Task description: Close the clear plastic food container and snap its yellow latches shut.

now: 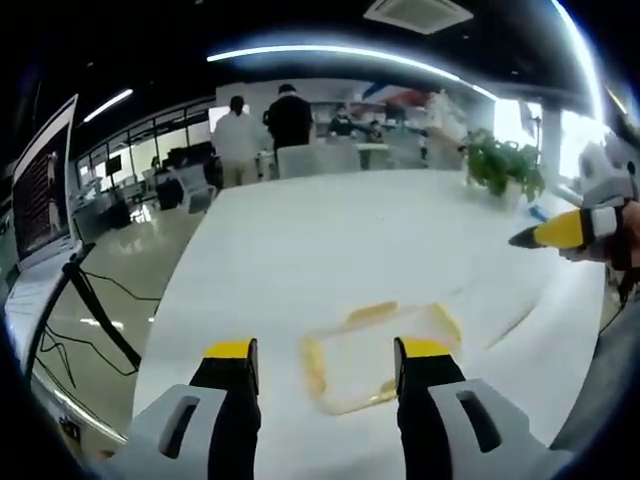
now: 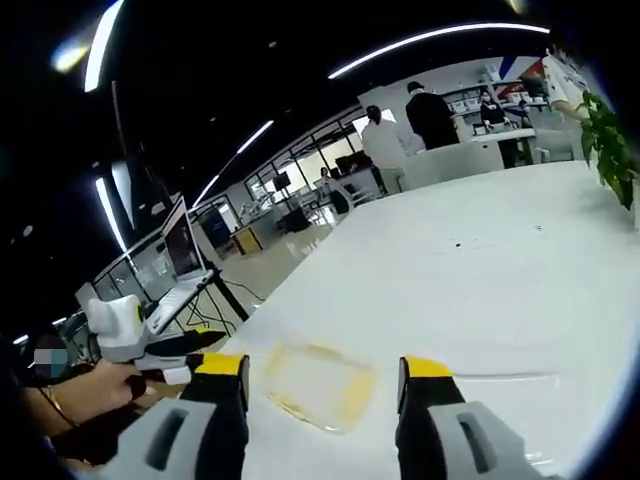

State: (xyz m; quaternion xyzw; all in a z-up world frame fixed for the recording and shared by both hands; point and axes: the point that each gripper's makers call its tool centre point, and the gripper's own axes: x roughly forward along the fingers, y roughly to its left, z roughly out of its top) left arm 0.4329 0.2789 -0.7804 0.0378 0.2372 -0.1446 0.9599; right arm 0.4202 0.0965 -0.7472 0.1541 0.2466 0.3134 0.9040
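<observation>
A clear plastic food container (image 1: pixel 375 355) with yellow latches lies flat on the white table (image 1: pixel 330 240), just beyond and between the jaws of my left gripper (image 1: pixel 326 352), which stands open above it. In the right gripper view the same container (image 2: pixel 318 385) sits just ahead of my open right gripper (image 2: pixel 323 368). The right gripper (image 1: pixel 565 232) also shows at the right edge of the left gripper view, held by a hand. At the left of the right gripper view, the left gripper (image 2: pixel 150 345) is held by a hand.
A potted green plant (image 1: pixel 503 168) stands at the table's far right. A laptop on a stand (image 1: pixel 45 195) is off the table's left side, with cables on the floor. People (image 1: pixel 265 125) stand beyond the table's far end.
</observation>
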